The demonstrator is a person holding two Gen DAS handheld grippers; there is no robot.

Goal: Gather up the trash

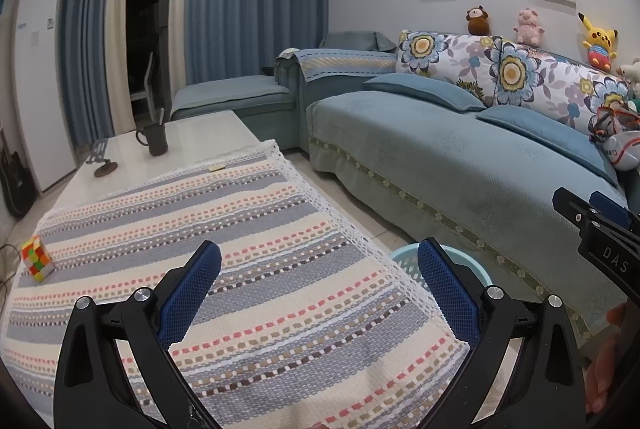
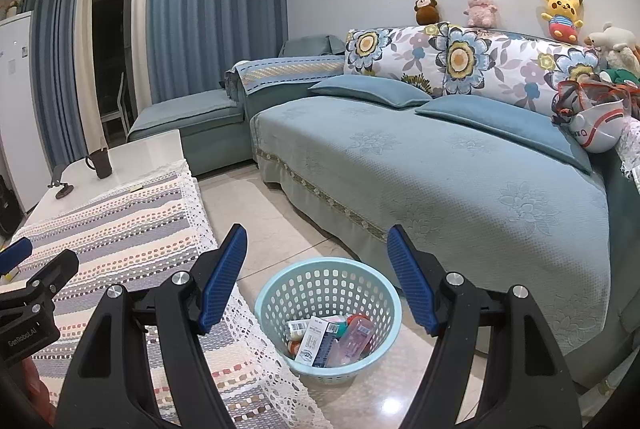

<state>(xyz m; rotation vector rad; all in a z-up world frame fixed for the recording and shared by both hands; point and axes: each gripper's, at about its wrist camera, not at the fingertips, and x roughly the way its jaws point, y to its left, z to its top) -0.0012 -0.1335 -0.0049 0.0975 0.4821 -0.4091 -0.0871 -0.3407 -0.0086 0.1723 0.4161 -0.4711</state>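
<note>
On the desk [image 1: 248, 229] at far left sits a puzzle cube [image 1: 37, 259]; left gripper [image 1: 320, 293] fingers apart, empty. Right gripper [image 2: 316, 277] likewise, above the basket [image 2: 376, 277] already holding trash [image 2: 332, 339]. Collecting seems nearly finished; next, check for leftovers

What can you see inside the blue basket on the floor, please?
The basket holds a white and blue carton, a pink plastic pack and a small labelled container. Whatever lies beneath them is covered, so the full contents cannot be told.

Striped tablecloth [image 1: 248, 269] over table [image 1: 192, 137]; cube [image 1: 38, 258].
</note>
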